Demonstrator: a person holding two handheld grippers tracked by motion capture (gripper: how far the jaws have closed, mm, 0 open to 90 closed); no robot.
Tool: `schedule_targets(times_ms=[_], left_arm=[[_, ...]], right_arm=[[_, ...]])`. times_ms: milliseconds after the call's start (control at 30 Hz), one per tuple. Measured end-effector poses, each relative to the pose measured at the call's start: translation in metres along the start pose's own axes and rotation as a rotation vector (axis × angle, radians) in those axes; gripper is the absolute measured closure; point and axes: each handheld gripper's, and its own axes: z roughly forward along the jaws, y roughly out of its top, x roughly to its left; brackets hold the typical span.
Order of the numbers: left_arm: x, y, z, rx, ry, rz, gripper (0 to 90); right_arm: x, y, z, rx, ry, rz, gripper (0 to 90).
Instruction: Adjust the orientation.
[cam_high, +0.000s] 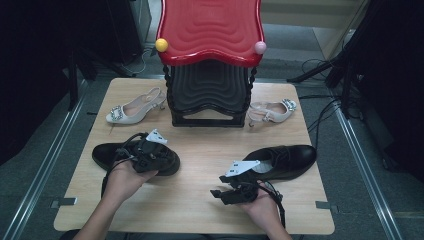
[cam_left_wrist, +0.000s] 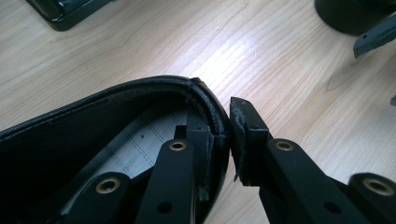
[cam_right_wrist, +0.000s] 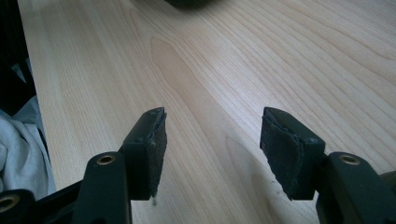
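A black leather shoe (cam_high: 102, 152) lies on the left of the wooden table (cam_high: 195, 212), toe to the left. My left gripper (cam_high: 162, 159) is at its heel. In the left gripper view the gripper (cam_left_wrist: 223, 126) has one jaw inside the black shoe (cam_left_wrist: 70, 130) and the other outside, and both pads press the heel rim. A second black shoe (cam_high: 287, 157) lies at the right, toe to the right. Near its heel my right gripper (cam_high: 217, 186) points left. The right gripper (cam_right_wrist: 212, 135) stands open over bare wood with nothing between its pads.
A shoe rack with a red top shelf (cam_high: 210, 27) and a black lower shelf (cam_high: 207, 90) stands at the table's back. Two pale heeled sandals flank it, one left (cam_high: 132, 107) and one right (cam_high: 272, 112). Cables lie on the floor at the right.
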Motion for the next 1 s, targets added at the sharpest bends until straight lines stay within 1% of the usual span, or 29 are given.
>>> schedule_targets(times_ms=[67,100,133,233,267,300,367,400,433,467,500,533,567,633,667,733,767,867,900,933,967,1000], left_arm=[[-0.006,0.002,-0.001,0.002,-0.026,0.017,79.9],[-0.006,0.002,-0.001,0.002,-0.026,0.017,80.1],[-0.014,0.006,-0.001,0.002,-0.038,0.037,80.2],[-0.028,0.012,0.003,0.02,-0.044,0.07,80.2],[-0.034,0.013,0.004,0.021,-0.052,0.08,80.3],[-0.034,0.013,0.004,0.021,-0.052,0.08,80.2],[-0.046,0.017,0.003,0.0,-0.057,0.102,80.2],[-0.058,0.021,0.005,0.012,-0.082,0.135,80.2],[-0.063,0.022,0.008,0.011,-0.096,0.145,80.1],[-0.066,0.024,0.012,0.009,-0.121,0.145,80.1],[-0.067,0.025,0.017,0.008,-0.151,0.135,80.2],[-0.068,0.026,0.023,0.024,-0.167,0.128,79.9],[-0.069,0.026,0.03,0.034,-0.161,0.137,80.0],[-0.071,0.026,0.039,0.054,-0.164,0.133,79.6],[-0.071,0.026,0.042,0.065,-0.18,0.127,79.5],[-0.067,0.025,0.044,0.042,-0.202,0.095,78.8],[-0.065,0.025,0.044,0.042,-0.212,0.09,78.5],[-0.065,0.024,0.043,0.037,-0.211,0.096,76.4],[-0.067,0.024,0.042,0.041,-0.188,0.113,74.7],[-0.068,0.024,0.041,0.047,-0.175,0.122,73.0],[-0.068,0.023,0.039,0.04,-0.168,0.126,71.3],[-0.067,0.023,0.036,0.029,-0.169,0.122,69.1]], right_arm=[[0.0,0.0,0.0,-0.001,0.001,-0.002,42.4],[0.0,0.0,0.0,-0.001,0.001,-0.002,42.4],[0.0,0.0,0.0,-0.001,0.001,-0.002,42.4],[-0.002,0.0,-0.001,-0.004,0.003,0.006,42.3],[-0.002,0.0,-0.001,-0.008,0.004,0.006,42.3],[-0.002,0.0,-0.001,-0.008,0.004,0.006,42.3],[-0.003,0.0,-0.004,-0.018,0.001,0.009,42.3],[-0.003,0.0,-0.004,-0.019,0.003,0.012,42.5],[-0.004,0.0,-0.005,-0.019,0.007,0.012,42.7],[-0.005,0.0,-0.005,-0.021,0.005,0.018,43.0],[-0.005,0.0,-0.006,-0.022,0.007,0.023,43.1],[-0.005,0.0,-0.006,-0.023,0.008,0.028,43.1],[-0.005,0.0,-0.007,-0.026,0.006,0.031,43.5],[-0.006,-0.001,-0.008,-0.035,0.021,0.034,45.9],[-0.006,-0.001,-0.008,-0.037,0.024,0.042,45.9],[-0.007,-0.001,-0.008,-0.042,0.025,0.052,45.9],[-0.008,-0.001,-0.008,-0.046,0.027,0.055,45.9],[-0.008,-0.001,-0.008,-0.05,0.032,0.066,46.4],[-0.008,0.0,-0.008,-0.054,0.03,0.071,46.8],[-0.008,0.0,-0.008,-0.059,0.032,0.074,47.3],[-0.008,0.0,-0.009,-0.062,0.032,0.073,47.6],[-0.008,0.0,-0.009,-0.066,0.031,0.079,47.6]])
